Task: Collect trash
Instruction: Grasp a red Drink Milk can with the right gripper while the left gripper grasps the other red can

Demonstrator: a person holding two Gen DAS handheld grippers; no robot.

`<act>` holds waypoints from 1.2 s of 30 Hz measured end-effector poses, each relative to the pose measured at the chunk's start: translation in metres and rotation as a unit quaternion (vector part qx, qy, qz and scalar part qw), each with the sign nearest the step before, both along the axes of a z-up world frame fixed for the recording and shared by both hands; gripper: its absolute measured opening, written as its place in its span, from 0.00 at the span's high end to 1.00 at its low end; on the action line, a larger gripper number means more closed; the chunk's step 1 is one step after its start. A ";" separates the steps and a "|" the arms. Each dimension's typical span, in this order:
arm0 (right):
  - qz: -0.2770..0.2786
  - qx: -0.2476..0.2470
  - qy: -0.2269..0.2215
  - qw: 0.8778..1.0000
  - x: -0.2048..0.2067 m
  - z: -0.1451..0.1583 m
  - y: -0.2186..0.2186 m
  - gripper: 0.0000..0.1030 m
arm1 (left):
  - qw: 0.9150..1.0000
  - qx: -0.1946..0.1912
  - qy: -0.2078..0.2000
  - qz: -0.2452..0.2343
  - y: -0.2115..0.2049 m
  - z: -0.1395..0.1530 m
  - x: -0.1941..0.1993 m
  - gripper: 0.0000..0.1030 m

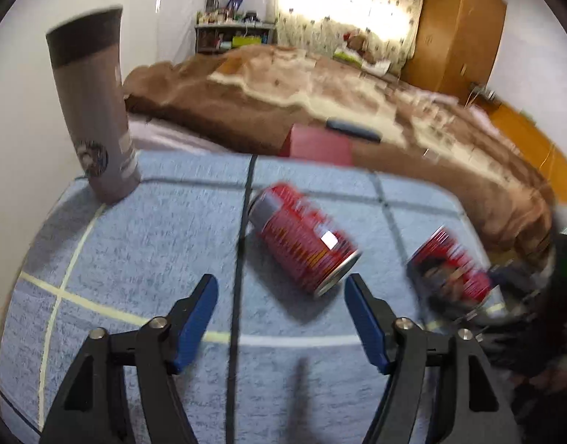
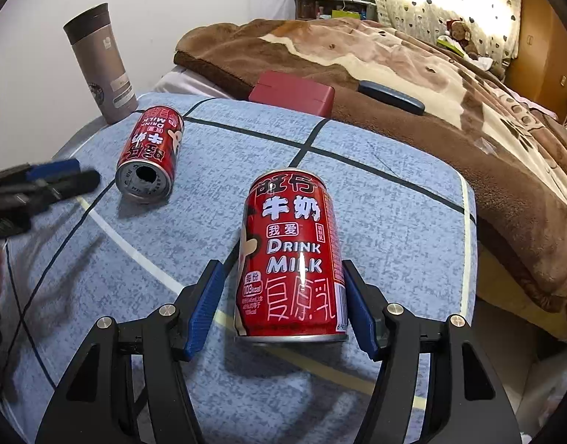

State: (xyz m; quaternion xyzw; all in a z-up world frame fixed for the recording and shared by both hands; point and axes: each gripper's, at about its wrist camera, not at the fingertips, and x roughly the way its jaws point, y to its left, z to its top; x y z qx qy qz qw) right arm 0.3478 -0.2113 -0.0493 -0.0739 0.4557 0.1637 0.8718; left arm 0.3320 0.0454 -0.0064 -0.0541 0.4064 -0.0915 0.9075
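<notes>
My right claw (image 2: pixel 281 307) has its blue pads on both sides of the upright red printed-metal milk can (image 2: pixel 292 255); the right pad looks seated, the left I cannot confirm. My left claw (image 1: pixel 281 318) stands wide and empty, just short of the second red milk can, lying on its side (image 1: pixel 305 235) on the blue-grey grid-patterned worktop (image 1: pixel 135 259). I judge the left should centre the can's body between the pads before closing.

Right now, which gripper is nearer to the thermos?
Left. The left gripper hangs open beside the lying can, which lies near the thermos. The right gripper straddles the other can, farther away.
</notes>
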 end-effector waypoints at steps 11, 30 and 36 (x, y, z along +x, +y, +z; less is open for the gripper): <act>-0.026 0.004 -0.003 1.000 0.006 0.002 0.001 0.37 | 0.998 -0.020 0.036 0.041 -0.010 -0.007 0.050 0.19; -0.052 -0.006 -0.006 0.999 0.015 -0.007 0.000 0.37 | 0.996 -0.008 0.077 0.043 -0.027 -0.044 0.081 0.30; -0.061 0.013 -0.006 0.998 0.018 -0.008 -0.003 0.48 | 0.997 0.003 0.075 0.030 -0.029 -0.042 0.079 0.40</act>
